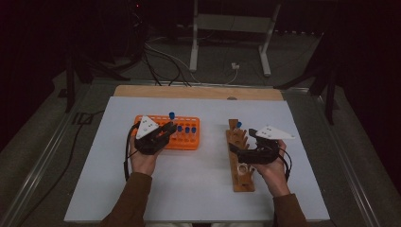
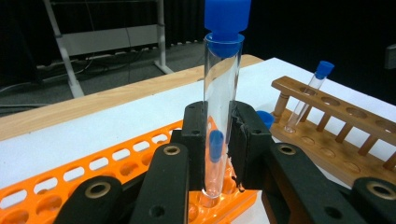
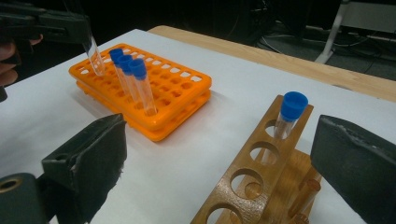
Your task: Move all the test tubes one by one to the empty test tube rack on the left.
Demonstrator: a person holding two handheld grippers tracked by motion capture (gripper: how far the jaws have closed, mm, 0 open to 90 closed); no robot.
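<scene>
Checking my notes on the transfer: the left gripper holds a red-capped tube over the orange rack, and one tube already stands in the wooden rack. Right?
Not quite: the tube in the left gripper has a blue cap, as the left gripper view shows. The rest holds: it is over the orange rack, and one tube stands in the wooden rack.

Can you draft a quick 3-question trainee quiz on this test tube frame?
1. True or false: the left gripper is shut on a blue-capped tube.
2. How many tubes stand in the wooden rack? A) one B) three
3. What colour is the plastic rack?

Key: 1 true; 2 A, one tube at its far end; 3 orange.
</scene>
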